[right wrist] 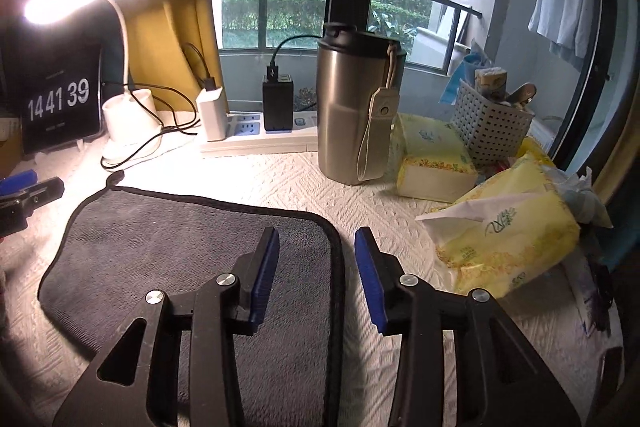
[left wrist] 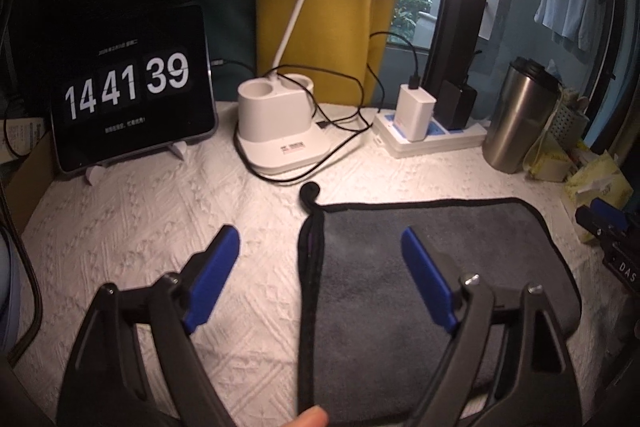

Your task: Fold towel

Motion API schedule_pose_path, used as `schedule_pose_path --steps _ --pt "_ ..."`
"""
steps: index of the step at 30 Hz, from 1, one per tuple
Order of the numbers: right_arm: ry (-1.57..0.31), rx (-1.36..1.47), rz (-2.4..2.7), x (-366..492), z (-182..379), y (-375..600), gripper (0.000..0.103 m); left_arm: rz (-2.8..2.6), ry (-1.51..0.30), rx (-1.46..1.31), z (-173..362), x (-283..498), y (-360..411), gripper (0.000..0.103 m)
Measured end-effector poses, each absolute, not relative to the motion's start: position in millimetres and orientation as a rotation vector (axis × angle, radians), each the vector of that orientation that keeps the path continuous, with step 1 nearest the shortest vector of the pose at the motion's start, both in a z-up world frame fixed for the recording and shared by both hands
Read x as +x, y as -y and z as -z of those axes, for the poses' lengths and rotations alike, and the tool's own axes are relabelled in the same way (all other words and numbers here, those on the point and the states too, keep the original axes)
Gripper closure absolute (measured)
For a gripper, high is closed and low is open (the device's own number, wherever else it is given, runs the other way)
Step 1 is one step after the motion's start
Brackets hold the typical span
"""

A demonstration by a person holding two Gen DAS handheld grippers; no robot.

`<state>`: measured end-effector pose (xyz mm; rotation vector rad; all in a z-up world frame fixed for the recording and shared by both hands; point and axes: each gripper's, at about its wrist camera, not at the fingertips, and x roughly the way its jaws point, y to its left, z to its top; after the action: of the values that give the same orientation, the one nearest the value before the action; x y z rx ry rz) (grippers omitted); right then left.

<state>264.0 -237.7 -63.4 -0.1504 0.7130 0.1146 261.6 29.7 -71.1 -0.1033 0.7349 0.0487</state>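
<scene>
A dark grey towel with black trim lies flat and folded on the white tablecloth; it also shows in the right wrist view. A small hanging loop sticks out at its far left corner. My left gripper is open and empty, straddling the towel's left edge above it. My right gripper is open and empty, straddling the towel's right edge. Each gripper is glimpsed at the edge of the other's view: the right one and the left one.
A tablet clock, a white lamp base with cables, a power strip and a steel tumbler stand along the back. Yellow tissue packs and a white basket crowd the right side.
</scene>
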Motion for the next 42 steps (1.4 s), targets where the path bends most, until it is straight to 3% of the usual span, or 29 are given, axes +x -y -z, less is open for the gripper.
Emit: schedule_pose_path --steps 33,37,42 --pt "-0.642 -0.164 -0.124 164 31 230 0.061 -0.049 -0.666 -0.049 43 152 -13 0.019" --pt "-0.639 -0.164 -0.127 152 30 229 0.061 -0.066 -0.647 -0.035 42 140 -10 0.011" --pt "-0.639 -0.166 -0.131 139 30 226 0.061 -0.046 -0.648 -0.049 43 126 -8 0.010"
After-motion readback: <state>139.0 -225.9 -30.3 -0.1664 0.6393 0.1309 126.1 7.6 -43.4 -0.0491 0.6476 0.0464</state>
